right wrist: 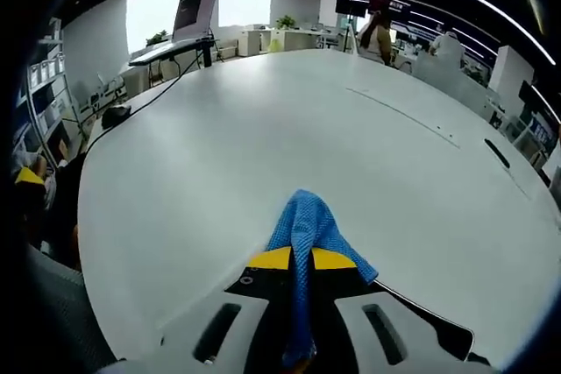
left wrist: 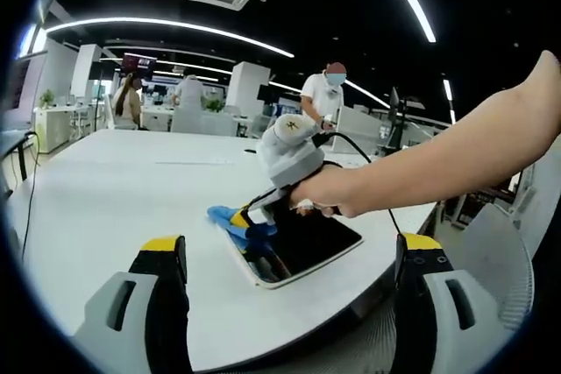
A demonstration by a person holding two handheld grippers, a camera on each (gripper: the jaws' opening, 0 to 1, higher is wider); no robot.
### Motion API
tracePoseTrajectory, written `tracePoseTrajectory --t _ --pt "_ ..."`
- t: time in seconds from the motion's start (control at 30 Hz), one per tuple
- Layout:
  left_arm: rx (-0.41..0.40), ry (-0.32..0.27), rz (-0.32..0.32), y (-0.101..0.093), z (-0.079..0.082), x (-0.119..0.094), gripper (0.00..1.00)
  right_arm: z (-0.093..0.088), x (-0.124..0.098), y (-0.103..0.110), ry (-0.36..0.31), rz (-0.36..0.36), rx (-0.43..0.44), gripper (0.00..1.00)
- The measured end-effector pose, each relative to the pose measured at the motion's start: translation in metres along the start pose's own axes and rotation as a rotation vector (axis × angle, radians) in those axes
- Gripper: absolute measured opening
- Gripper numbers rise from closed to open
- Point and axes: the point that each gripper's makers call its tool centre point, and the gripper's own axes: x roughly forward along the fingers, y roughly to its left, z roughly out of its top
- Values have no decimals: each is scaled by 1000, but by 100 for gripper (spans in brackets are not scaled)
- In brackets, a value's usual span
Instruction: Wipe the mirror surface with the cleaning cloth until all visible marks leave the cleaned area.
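Note:
A dark mirror [left wrist: 307,247] in a white frame lies flat near the front edge of the white table [left wrist: 114,190]. In the left gripper view my right gripper [left wrist: 254,232], held by a person's hand [left wrist: 329,194], comes in from the right and presses a blue cloth [left wrist: 230,219] onto the mirror's left end. My left gripper [left wrist: 291,243] hovers in front of the table edge, jaws wide apart and holding nothing. In the right gripper view my right gripper [right wrist: 294,258] is shut on the blue cloth [right wrist: 307,221], with the mirror [right wrist: 429,321] beneath it.
The table [right wrist: 263,129] stretches far ahead, with a cable [right wrist: 153,98] and a black device [right wrist: 114,115] at its left. A monitor on a stand [right wrist: 195,10] lies beyond. A mesh chair [left wrist: 504,260] stands at the right. People [left wrist: 324,94] are in the background.

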Motion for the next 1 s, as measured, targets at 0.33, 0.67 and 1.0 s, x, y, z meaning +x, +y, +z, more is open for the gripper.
tracePoseTrajectory --t 0.33,0.67,1.0 --pt "2 1 9 1 0 0 99 -3 0 -9 19 10 -31 1" --pt "2 3 8 1 0 0 99 -22 -15 -39 40 -36 21 0" --pt "1 3 11 1 0 0 99 -31 -23 -49 48 -53 67 1"
